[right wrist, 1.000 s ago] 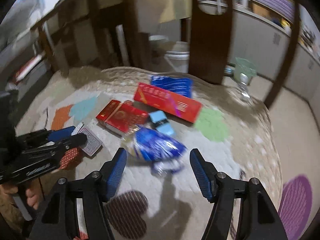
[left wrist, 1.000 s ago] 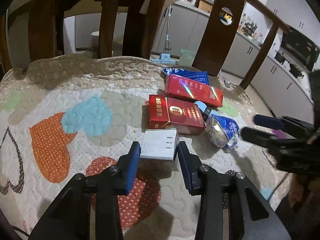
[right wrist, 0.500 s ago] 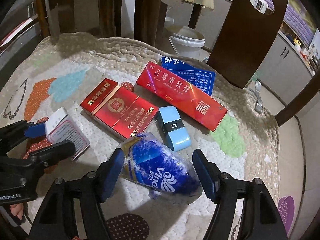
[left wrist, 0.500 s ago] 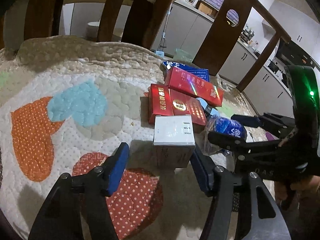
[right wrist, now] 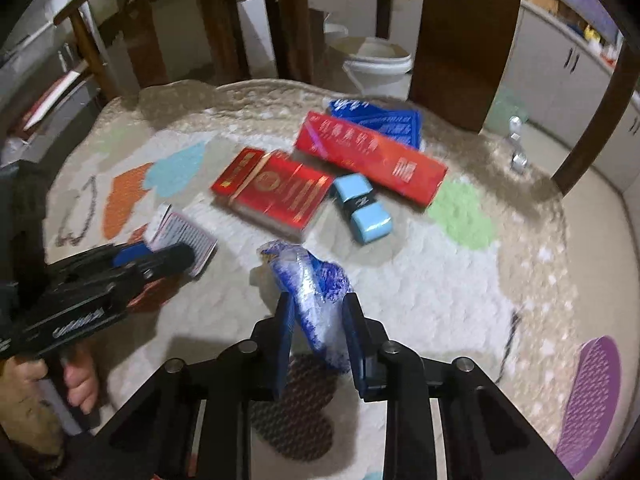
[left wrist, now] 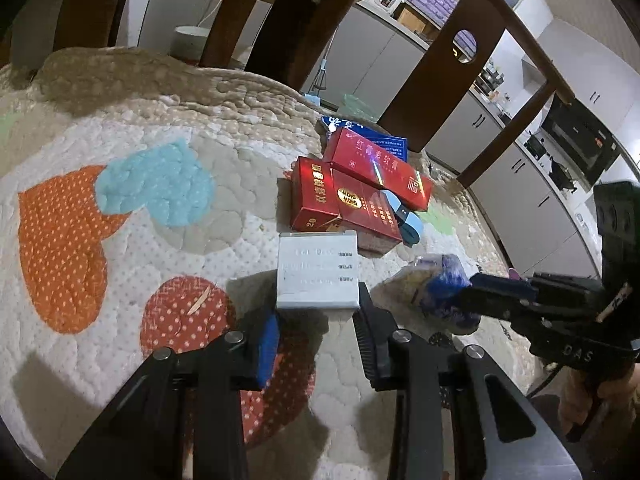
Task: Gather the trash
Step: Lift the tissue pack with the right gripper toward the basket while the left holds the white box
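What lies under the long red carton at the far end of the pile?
A blue packet lies under the long red carton, its far edge and corner showing. The rest is covered, so its print cannot be read.

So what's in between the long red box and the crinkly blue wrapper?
A small light-blue box lies between the long red box and the blue wrapper held by the right gripper; clearest from the right wrist.

Quilted cloth cover (left wrist: pixel 120 280), glossy red cartons (left wrist: pixel 344 204), crinkled plastic wrapper (right wrist: pixel 316 292), matt white box (left wrist: pixel 316 272)
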`<action>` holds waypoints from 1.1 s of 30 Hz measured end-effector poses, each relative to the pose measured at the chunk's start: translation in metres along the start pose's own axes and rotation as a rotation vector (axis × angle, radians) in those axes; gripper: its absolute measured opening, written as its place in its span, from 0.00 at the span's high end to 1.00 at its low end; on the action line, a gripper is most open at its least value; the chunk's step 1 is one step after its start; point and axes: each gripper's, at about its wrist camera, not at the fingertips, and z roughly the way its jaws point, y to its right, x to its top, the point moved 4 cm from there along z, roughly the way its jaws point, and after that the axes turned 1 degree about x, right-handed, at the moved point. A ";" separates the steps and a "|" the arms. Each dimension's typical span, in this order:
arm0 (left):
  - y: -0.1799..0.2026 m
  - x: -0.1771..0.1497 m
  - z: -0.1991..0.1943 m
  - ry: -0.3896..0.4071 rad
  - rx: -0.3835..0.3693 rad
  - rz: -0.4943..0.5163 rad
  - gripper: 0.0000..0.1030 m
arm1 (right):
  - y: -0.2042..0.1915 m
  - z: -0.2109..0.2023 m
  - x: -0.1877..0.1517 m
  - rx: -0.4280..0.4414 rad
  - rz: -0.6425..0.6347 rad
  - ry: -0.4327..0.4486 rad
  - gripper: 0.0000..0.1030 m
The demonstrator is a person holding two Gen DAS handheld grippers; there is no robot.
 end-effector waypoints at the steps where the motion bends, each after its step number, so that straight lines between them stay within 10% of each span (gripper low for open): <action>1: -0.001 0.000 0.000 0.000 -0.001 -0.005 0.68 | -0.001 -0.001 -0.001 0.005 0.004 0.001 0.74; 5: -0.001 -0.001 0.000 -0.001 -0.001 -0.009 0.68 | -0.001 0.003 -0.002 -0.059 -0.005 0.018 0.45; 9: -0.002 -0.001 0.001 -0.003 -0.007 -0.010 0.68 | -0.002 0.015 0.000 -0.117 -0.048 0.010 0.41; 14: -0.006 -0.001 0.002 -0.010 -0.018 -0.033 0.64 | -0.004 0.022 -0.001 -0.179 -0.091 0.005 0.44; 17: -0.007 0.000 0.001 -0.005 -0.021 -0.042 0.64 | -0.001 0.021 -0.001 -0.228 -0.097 0.004 0.66; 33: 0.003 -0.013 -0.030 0.025 0.188 -0.005 0.67 | 0.020 -0.025 -0.030 -0.062 0.078 0.116 0.68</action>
